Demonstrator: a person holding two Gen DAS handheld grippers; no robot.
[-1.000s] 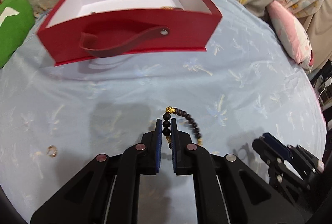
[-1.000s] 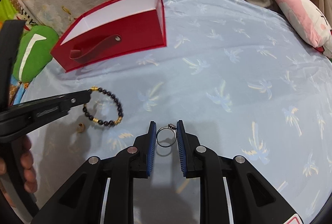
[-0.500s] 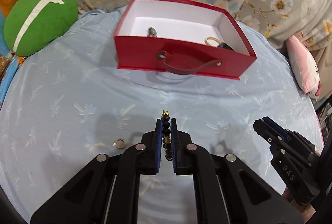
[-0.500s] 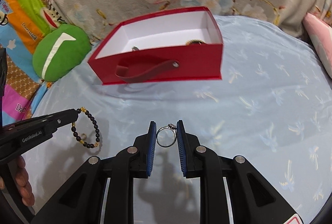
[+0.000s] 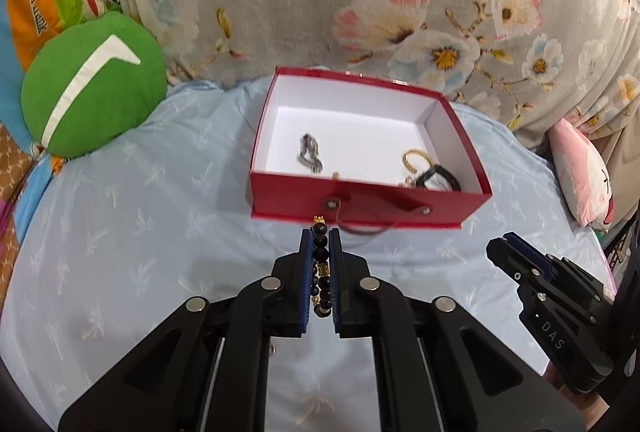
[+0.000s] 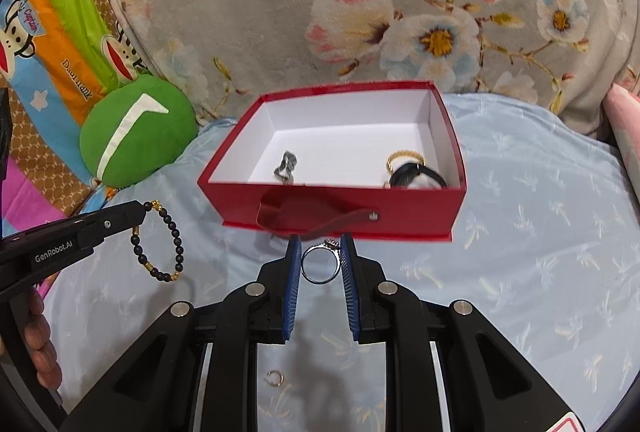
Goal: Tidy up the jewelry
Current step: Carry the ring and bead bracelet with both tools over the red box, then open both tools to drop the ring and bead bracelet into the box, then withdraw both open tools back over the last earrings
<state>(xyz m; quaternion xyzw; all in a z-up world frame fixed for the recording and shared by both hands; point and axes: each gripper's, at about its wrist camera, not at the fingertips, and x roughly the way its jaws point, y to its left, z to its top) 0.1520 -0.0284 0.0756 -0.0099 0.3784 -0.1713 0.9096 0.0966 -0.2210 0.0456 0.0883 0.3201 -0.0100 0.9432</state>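
A red open box stands on the blue bedsheet; inside lie a silver piece, a gold ring and a black band. My left gripper is shut on a black bead bracelet with gold beads, held above the sheet in front of the box. My right gripper is shut on a silver ring, also raised before the box's strap handle.
A small gold ring lies on the sheet below my right gripper. A green round cushion sits left of the box. A floral blanket rises behind it. A pink pillow lies at the right.
Both grippers have risen and tilted over the last second, so the box's inside now shows. The bracelet and the ring stay clamped. The loose gold ring is left on the sheet.
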